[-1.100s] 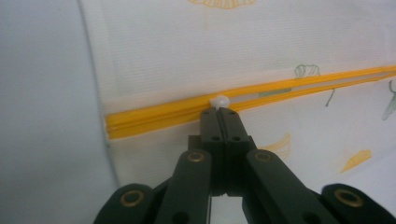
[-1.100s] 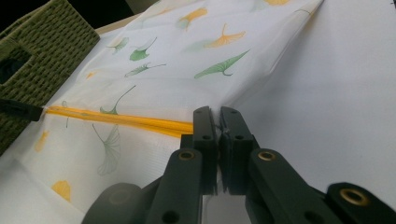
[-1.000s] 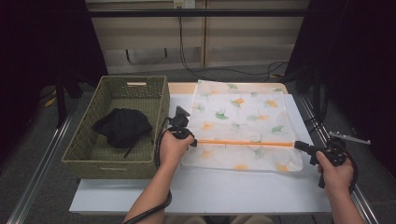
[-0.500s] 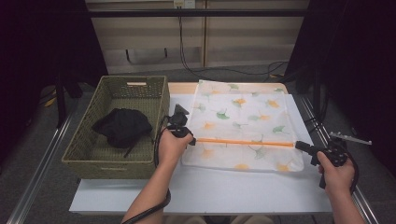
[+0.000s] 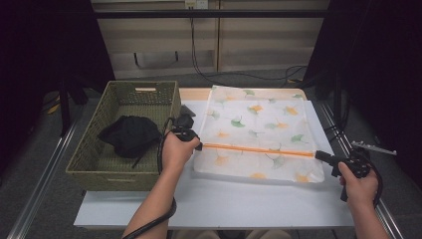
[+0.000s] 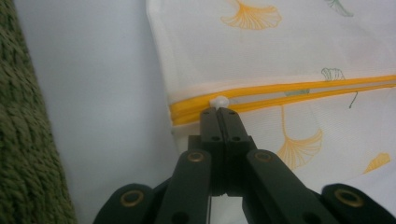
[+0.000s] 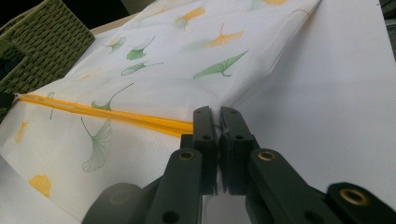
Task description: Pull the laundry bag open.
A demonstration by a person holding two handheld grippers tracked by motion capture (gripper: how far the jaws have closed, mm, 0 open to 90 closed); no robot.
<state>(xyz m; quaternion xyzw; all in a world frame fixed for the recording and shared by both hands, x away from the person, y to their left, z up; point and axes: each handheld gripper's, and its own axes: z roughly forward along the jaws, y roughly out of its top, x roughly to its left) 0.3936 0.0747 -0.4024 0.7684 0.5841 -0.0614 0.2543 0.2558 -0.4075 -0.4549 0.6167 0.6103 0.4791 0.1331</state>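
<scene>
The mesh laundry bag (image 5: 259,134) lies flat just right of the wicker basket (image 5: 99,154); the left gripper (image 6: 219,112) pinches its white zipper pull (image 6: 219,101) to work the orange zipper (image 5: 259,149); the right gripper (image 7: 218,122) clamps the bag's far edge, likely holding it taut.

A white mesh bag (image 5: 256,134) printed with green and orange ginkgo leaves lies flat on the counter (image 5: 224,204), just beside a basket (image 5: 124,172). Its orange zipper (image 5: 259,149) runs straight across the near part, the small white pull (image 6: 219,101) at the left end
</scene>
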